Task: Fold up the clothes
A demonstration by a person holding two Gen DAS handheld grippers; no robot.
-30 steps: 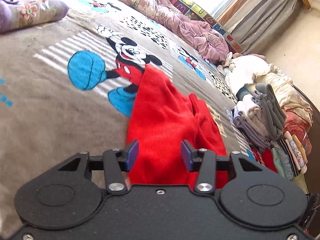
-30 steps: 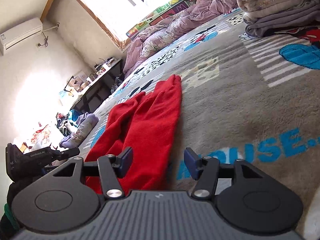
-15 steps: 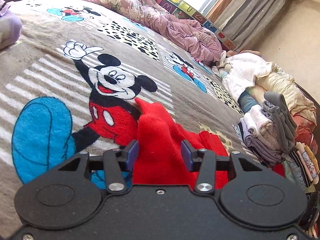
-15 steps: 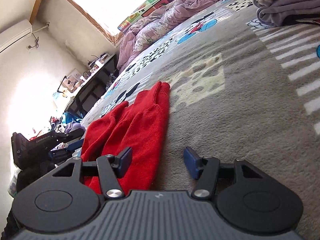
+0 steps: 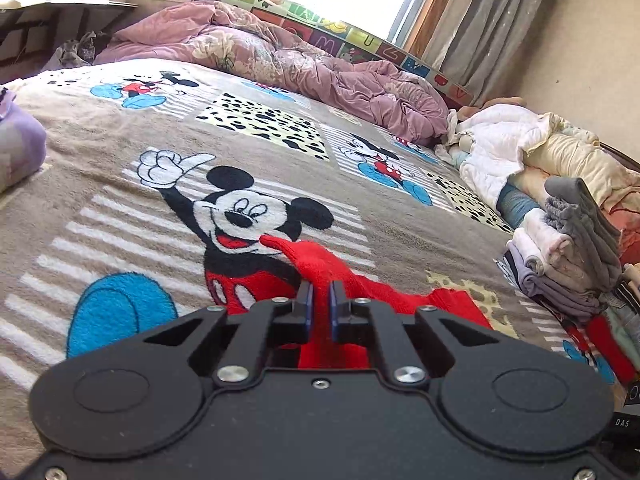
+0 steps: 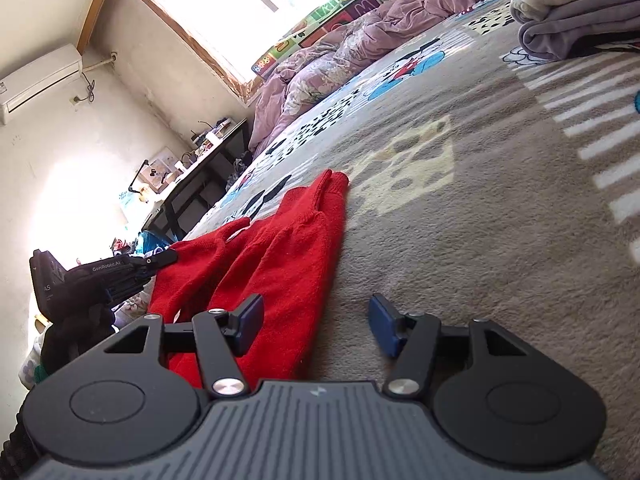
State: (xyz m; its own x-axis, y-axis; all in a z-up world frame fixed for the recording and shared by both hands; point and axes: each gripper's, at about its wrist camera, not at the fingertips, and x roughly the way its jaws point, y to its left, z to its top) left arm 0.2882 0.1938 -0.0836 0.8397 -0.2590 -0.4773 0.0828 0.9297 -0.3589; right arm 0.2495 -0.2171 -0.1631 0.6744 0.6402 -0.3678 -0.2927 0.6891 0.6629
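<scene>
A red knit garment [image 5: 320, 264] lies on the cartoon-mouse blanket [image 5: 120, 184]. My left gripper [image 5: 320, 300] is shut on a raised fold of it, with red cloth pinched between the blue pads. In the right wrist view the same red garment [image 6: 280, 248] stretches away across the blanket [image 6: 500, 220], and the left gripper [image 6: 160, 258] holds its far left edge. My right gripper [image 6: 316, 320] is open and low over the blanket, its left fingertip over the garment's near edge and its right fingertip over bare blanket.
A stack of folded clothes [image 5: 560, 256] and a heap of unfolded laundry [image 5: 520, 148] sit at the right of the bed. A crumpled pink duvet [image 5: 280, 56] lies along the far side by the window. A purple bundle [image 5: 16, 144] is at left; a dark desk [image 6: 200, 176] stands beyond.
My left gripper moved forward along the garment and went from open to shut on a fold of it. My right gripper stayed open and edged forward along the garment's edge.
</scene>
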